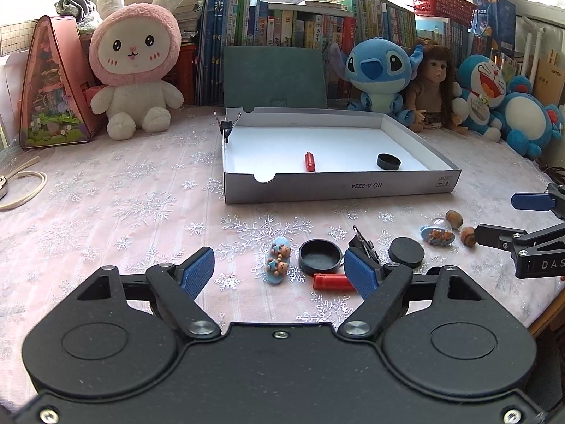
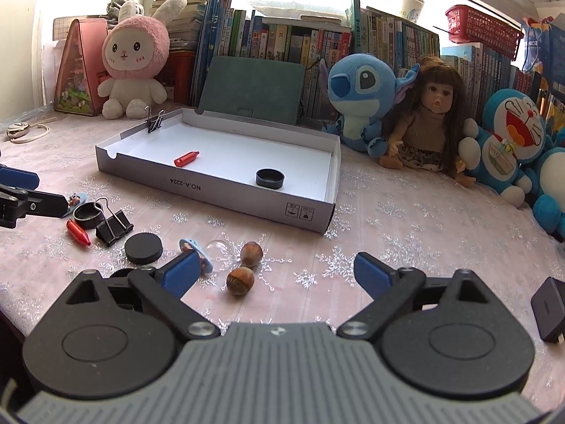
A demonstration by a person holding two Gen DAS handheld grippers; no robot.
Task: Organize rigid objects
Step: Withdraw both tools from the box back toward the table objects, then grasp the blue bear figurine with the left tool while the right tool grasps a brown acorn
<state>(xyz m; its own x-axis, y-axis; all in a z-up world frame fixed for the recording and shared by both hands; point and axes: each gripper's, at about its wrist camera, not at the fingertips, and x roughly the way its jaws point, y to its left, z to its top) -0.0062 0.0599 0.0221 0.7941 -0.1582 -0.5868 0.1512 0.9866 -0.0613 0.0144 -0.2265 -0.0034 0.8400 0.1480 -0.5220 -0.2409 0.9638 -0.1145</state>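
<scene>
A white cardboard box on the pink tablecloth holds a red cylinder, a black cap and a binder clip on its rim. My left gripper is open above a bear charm, an upturned black lid and a red cylinder. A black binder clip and a black disc lie beside them. My right gripper is open over two hazelnuts.
Plush toys, a doll and a row of books line the back. A pink triangular case stands far left. A cord lies at the left. A dark adapter sits at the right edge.
</scene>
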